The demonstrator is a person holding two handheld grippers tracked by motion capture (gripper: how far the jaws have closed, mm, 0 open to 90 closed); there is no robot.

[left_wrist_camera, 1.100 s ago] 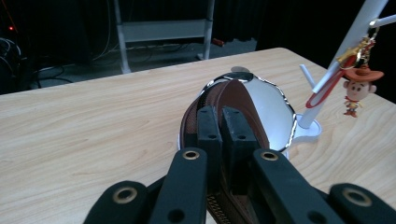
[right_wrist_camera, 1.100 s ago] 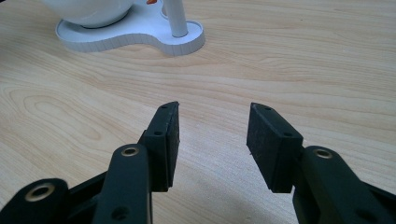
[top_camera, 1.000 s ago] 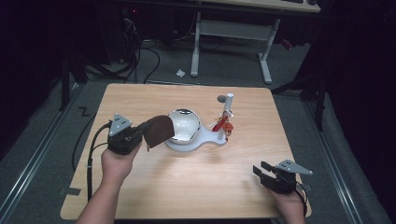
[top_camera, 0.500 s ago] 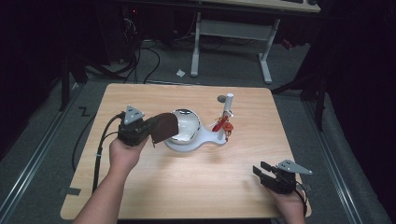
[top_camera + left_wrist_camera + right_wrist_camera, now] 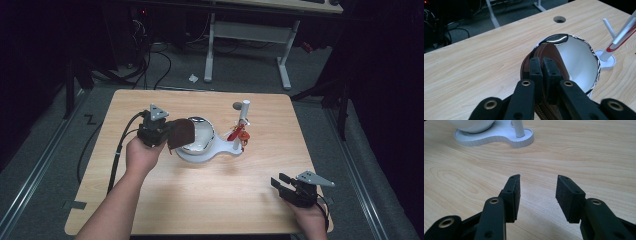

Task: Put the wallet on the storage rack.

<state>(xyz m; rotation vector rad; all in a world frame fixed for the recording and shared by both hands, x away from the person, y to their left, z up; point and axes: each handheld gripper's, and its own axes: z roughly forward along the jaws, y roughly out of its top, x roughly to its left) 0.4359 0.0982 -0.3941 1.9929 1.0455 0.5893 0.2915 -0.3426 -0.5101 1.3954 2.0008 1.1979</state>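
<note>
The left claw [image 5: 167, 134] has carried the brown strap [image 5: 181, 133] closer and now pinches it tight right over the shiny bowl [image 5: 199, 136]. It looks ready to drop in. The right claw [image 5: 286, 184], wide and empty, waits near the surface [image 5: 225, 200] edge, far from the bowl.

I see a wooden desk [image 5: 150, 200] with a small round hole [image 5: 236, 105] near its far edge. A white stand [image 5: 220, 152] sits in the middle.

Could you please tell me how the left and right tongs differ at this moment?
The left tongs are shut on a brown pouch beside the white bowl; the right tongs are open and hold nothing. The left sit mid-table, the right near the front edge. Both have black jaws.
</note>
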